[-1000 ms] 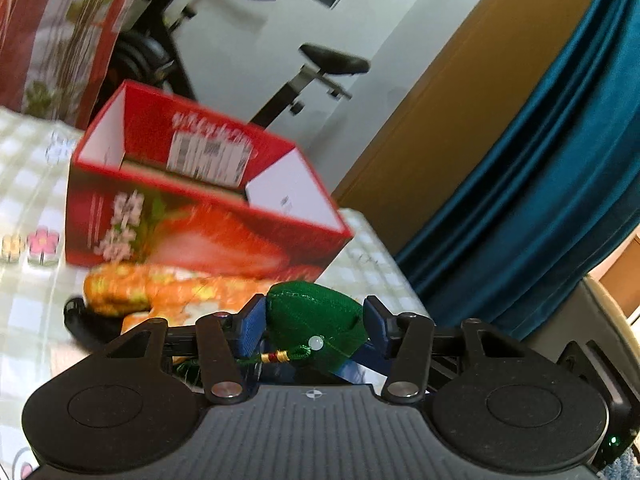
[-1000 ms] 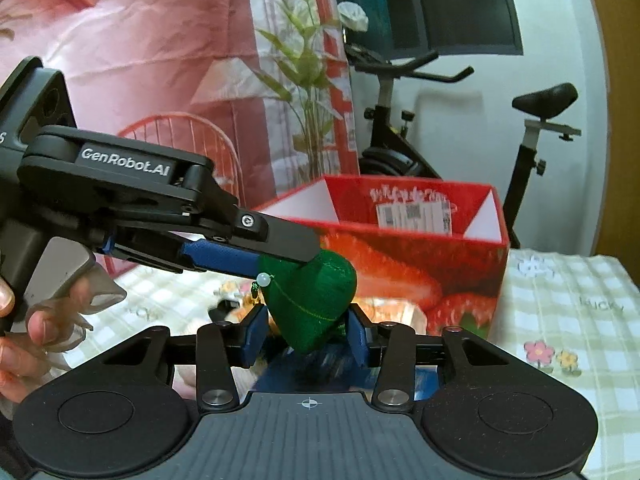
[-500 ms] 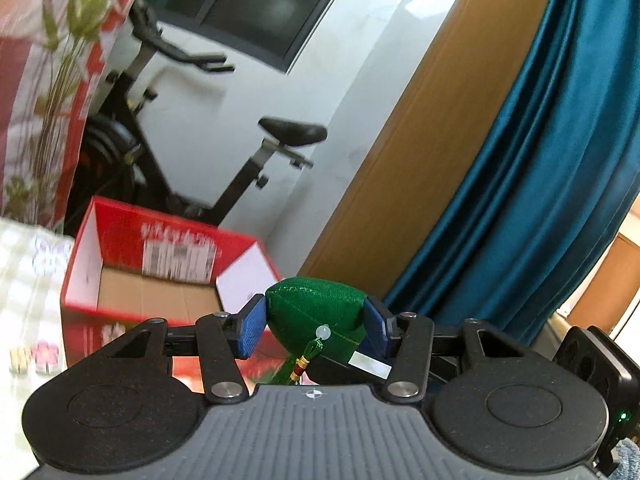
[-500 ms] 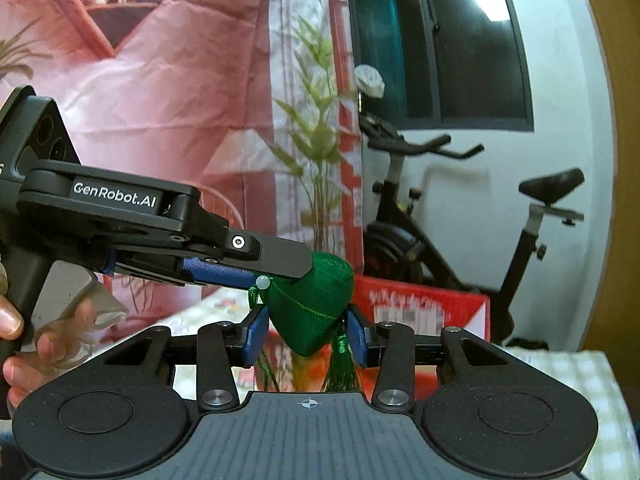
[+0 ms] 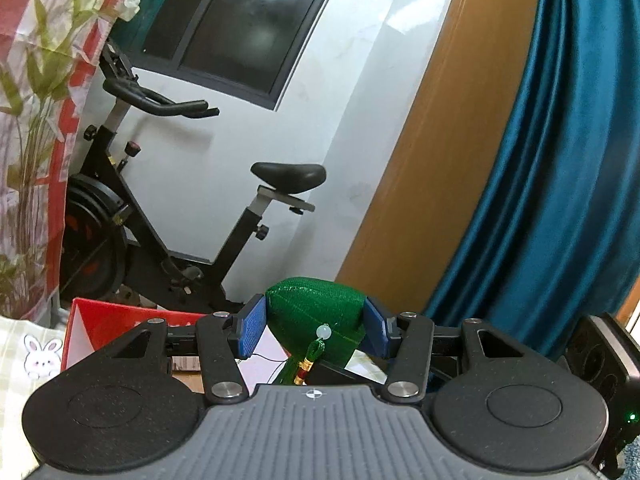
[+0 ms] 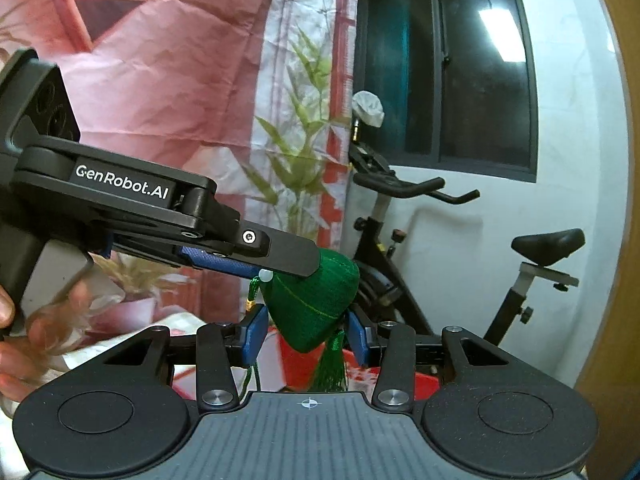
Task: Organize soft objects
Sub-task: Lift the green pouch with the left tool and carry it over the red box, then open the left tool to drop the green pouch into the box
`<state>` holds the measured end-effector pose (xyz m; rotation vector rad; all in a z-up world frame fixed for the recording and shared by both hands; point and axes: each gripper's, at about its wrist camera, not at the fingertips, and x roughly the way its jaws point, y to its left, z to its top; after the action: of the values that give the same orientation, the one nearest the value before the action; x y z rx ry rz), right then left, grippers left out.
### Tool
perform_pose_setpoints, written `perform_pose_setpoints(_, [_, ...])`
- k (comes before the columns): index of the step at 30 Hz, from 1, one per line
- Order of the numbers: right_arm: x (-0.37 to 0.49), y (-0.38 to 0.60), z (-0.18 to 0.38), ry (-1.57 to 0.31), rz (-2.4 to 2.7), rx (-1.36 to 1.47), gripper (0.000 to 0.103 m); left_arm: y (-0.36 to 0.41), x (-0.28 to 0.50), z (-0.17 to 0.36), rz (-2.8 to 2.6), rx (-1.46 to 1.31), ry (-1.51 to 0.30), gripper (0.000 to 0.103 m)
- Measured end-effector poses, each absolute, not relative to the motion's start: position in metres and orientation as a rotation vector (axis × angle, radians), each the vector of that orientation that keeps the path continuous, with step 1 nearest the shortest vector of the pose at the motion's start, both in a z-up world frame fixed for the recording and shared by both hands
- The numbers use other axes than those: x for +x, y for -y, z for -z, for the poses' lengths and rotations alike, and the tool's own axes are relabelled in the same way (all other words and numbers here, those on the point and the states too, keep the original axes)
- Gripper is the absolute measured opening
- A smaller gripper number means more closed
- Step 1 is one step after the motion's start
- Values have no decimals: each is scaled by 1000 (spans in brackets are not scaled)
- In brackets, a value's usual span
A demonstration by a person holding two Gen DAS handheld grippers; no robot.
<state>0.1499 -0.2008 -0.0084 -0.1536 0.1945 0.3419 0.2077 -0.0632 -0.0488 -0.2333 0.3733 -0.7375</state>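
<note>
Green pouch point(image 5: 316, 312) sits low centre of both views, pinched from two sides: left gripper point(image 5: 314, 330) clamps its broad end, right gripper point(image 6: 306, 334) clamps its narrow tip. Tassel point(image 6: 332, 364) and white bead point(image 5: 323, 332) dangle free.

Risk, as a judgement: two grips on one soft thing; if the hands pull apart the fabric strains or one pad slips, and the cord could snag.

Red box point(image 5: 108, 326), lower left of the left view, open-topped; contents mostly hidden, none made out.
</note>
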Motion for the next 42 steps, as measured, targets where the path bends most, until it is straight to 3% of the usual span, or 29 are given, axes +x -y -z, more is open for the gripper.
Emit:
perform_pose_setpoints(7, [194,218,43,-272,-313,-161,41,83,244,76,718,-216,-457,55])
perform_pose_setpoints(23, [202,249,127,-464,-200,-81,46,113,263,135,695,-118,-664,55])
perform_pose_setpoints(27, [189,250,132,-462,-153,-84,51,106,257,136,681,-115,-664,57])
perform_pose_setpoints(42, [98,234,135,-460,-192,36,51,40,189,128,592,-81,-671,57])
